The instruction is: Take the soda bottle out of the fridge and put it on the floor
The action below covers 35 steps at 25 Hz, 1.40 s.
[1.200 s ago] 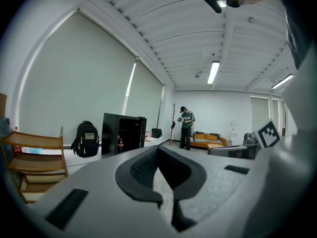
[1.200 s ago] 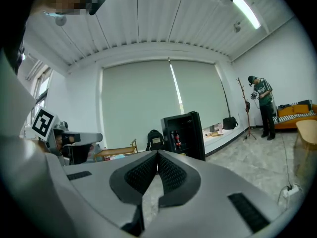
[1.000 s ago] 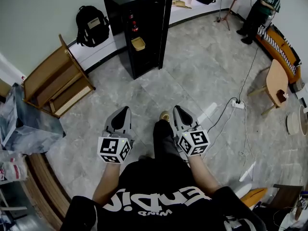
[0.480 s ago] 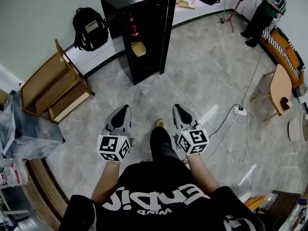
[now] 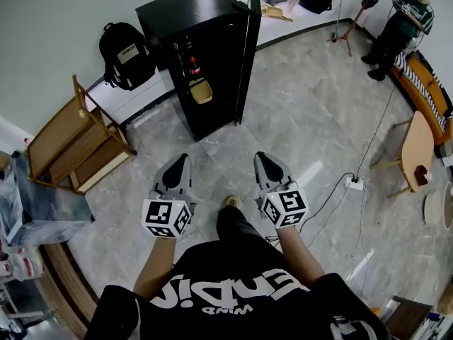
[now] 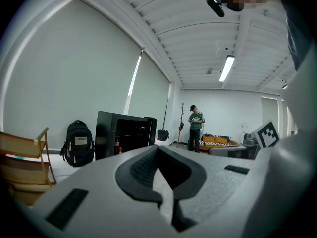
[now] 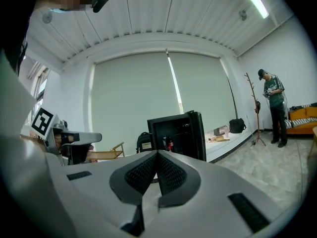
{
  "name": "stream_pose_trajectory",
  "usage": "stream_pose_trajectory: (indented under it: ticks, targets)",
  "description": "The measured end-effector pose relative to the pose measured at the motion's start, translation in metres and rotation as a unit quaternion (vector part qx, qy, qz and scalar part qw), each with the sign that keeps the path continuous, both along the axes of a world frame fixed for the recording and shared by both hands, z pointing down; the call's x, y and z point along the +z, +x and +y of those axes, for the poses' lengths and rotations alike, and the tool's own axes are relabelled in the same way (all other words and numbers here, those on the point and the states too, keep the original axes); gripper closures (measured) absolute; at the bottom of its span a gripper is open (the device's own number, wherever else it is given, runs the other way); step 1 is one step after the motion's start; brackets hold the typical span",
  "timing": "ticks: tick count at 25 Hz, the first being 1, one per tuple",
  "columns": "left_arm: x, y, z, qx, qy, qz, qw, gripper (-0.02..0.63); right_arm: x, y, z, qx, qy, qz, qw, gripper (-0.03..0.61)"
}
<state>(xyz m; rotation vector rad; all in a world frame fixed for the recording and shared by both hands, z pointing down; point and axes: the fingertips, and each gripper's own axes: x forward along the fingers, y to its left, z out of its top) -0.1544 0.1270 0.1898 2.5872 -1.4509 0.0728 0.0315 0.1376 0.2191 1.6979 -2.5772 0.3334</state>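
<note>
**Both claws closed and empty; soda bottle inside the open fridge**

At the far left of the head view, a grey bundle (image 5: 35,197) is cut by the frame edge, and what it is cannot be told. Beside it a wooden rack (image 5: 78,144) leans against the wall, and a black backpack (image 5: 126,54) sits just right of that.

Next comes the black fridge (image 5: 170,16) with its door (image 5: 244,48) swung open and seen edge-on. The soda bottle (image 5: 192,66) stands on an upper shelf inside. It is a small dark shape with a touch of red, and its label is too small to read. Below it sits a pale yellow tub (image 5: 202,91). The rest of the interior is lost in shadow.

Low in the frame, the left claw (image 5: 182,159) and the right claw (image 5: 261,158) point toward the fridge, well apart from it, above the grey floor (image 5: 297,112). In each gripper view the ribbed pads meet with nothing between them: left claw (image 6: 158,148), right claw (image 7: 157,154). The bottle shows tiny in both views, (image 6: 117,145) and (image 7: 170,144).

The person's shoe (image 5: 231,201) peeks out between the claws, with the leg hidden beneath a dark shirt.

To the right lie a white power strip (image 5: 354,183) and a wooden stool (image 5: 416,144). A second person (image 5: 403,21) stands at the top corner, partly cropped.
</note>
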Motion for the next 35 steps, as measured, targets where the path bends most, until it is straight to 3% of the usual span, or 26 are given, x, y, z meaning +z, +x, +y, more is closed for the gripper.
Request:
stream_pose_trajectory:
  ticks: [14, 27, 35]
  targets:
    - [0.002, 0.021, -0.142, -0.046, 0.001, 0.006, 0.9989, 0.606, 0.0, 0.024, -0.148, -0.038, -0.005, 0.01, 0.999, 0.555]
    - [0.017, 0.031, -0.252, -0.017, -0.016, 0.014, 0.9996, 0.606, 0.001, 0.013, -0.242, -0.014, -0.012, 0.006, 1.0, 0.555]
    - [0.038, 0.031, -0.291, -0.02, -0.015, -0.014, 0.9996, 0.606, 0.012, 0.004, -0.275, -0.022, -0.009, 0.003, 1.0, 0.555]
